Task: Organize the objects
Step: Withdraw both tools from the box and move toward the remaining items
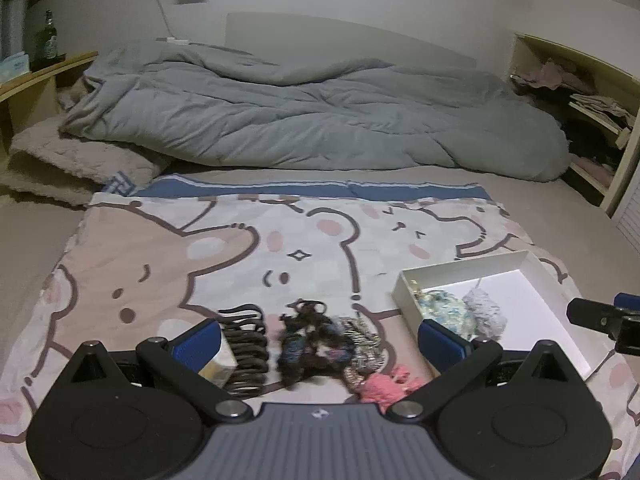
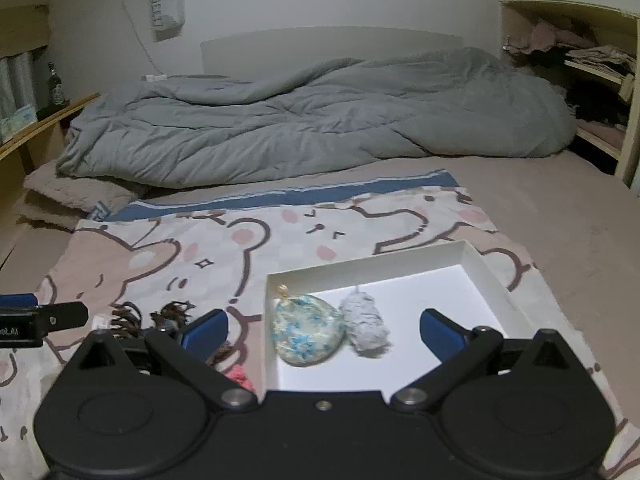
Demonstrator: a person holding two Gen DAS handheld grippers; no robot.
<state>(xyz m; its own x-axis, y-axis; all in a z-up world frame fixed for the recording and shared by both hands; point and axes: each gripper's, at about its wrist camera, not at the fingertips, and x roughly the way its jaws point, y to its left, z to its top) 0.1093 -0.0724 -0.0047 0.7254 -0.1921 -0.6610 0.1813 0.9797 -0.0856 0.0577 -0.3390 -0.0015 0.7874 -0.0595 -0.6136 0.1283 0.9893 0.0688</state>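
— Grey quilt [image 1: 312, 120] heaped at the far end of the bed, and nearer us a cartoon-bear cloth [image 1: 160, 264] spread flat over the beige sheet. Wooden shelves [image 2: 600, 64] with folded clothes on the right, a bottle [image 1: 49, 38] on the ledge to the left.

— And the things being sorted?

— White box [image 2: 492, 280] sits on the cloth's right part. Inside, side by side and touching, a blue-flowered scrunchie [image 2: 310, 330] and a pale grey scrunchie [image 2: 366, 326]. Left of the box, on the cloth, a loose pile: black coil hair ties [image 1: 244, 348], dark hair ties [image 1: 308, 344], a pink one [image 1: 386, 386].

— Does each camera see all that?

— No. The left one shows the pile well, with the box off to the side. The right one looks straight into the box; the pile is mostly behind its own finger.

— The claws?

— Left gripper [image 1: 320, 342] spread wide over the pile, nothing between the pads. Right gripper [image 2: 324, 330] likewise spread wide above the box, the two scrunchies lying free below it.

— Anything unclear?

— A small pale object beside the left gripper's left pad; I can't tell what it is. The box's near edge is cut off by the gripper bodies.
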